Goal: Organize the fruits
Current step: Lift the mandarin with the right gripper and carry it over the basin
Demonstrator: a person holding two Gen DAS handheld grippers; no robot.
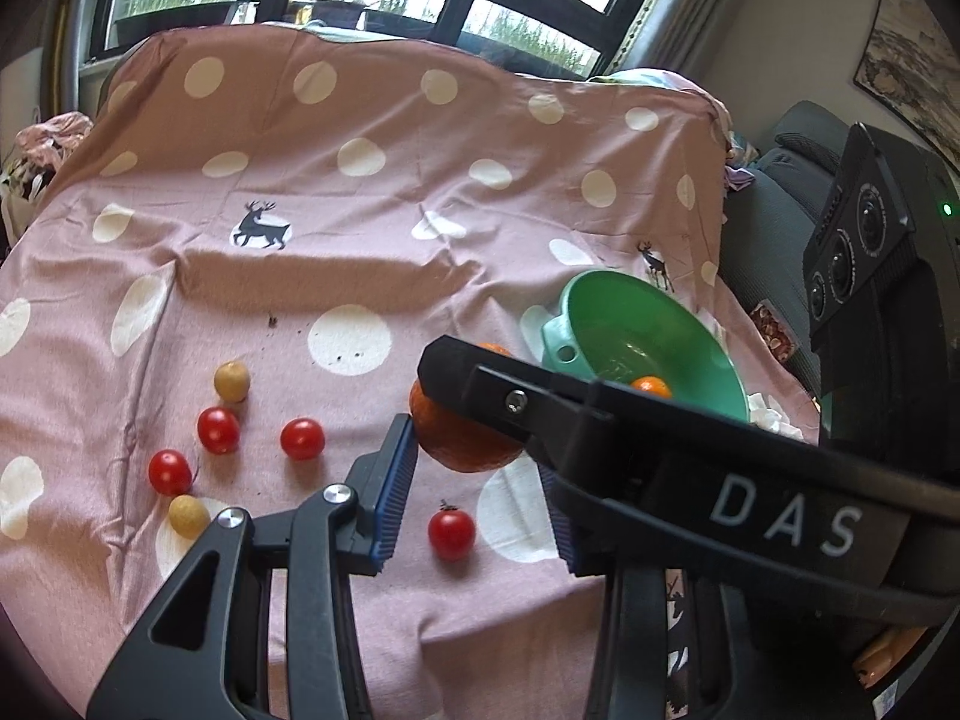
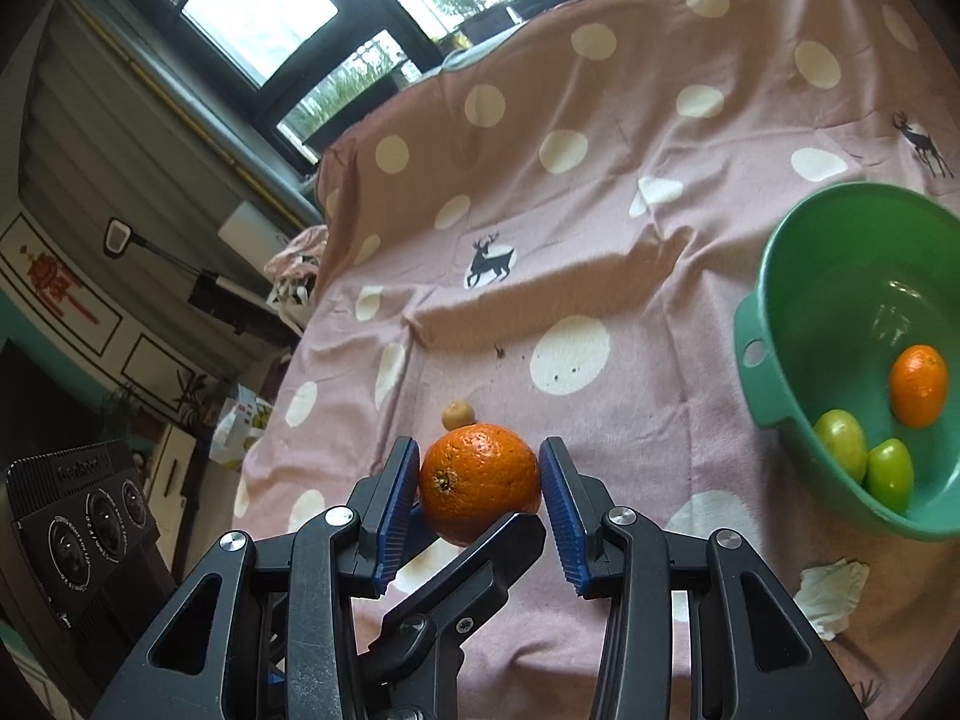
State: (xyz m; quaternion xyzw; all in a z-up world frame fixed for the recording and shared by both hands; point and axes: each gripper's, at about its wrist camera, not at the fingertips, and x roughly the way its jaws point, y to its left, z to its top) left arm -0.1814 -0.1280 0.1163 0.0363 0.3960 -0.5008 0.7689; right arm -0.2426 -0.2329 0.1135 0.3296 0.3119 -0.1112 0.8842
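A big orange (image 2: 480,480) hangs just above the pink dotted cloth (image 1: 300,276), left of the green bowl (image 2: 840,210). My right gripper (image 2: 479,450) is shut on it, blue pads on both flanks. My left gripper (image 1: 477,450) grips the same orange (image 1: 468,444) crosswise: its near pad touches the peel and its far finger is hidden behind the right gripper's finger. The bowl (image 1: 660,324) holds a small orange (image 2: 918,384) and two green fruits (image 2: 840,444). Several cherry tomatoes (image 1: 218,430) and two pale round fruits (image 1: 231,381) lie on the cloth to the left.
A crumpled tissue (image 2: 831,594) lies in front of the bowl. The cloth drops off at its right edge toward a dark seat (image 1: 774,222). Windows stand behind the table. The right gripper's camera body (image 1: 858,252) fills the right of the left wrist view.
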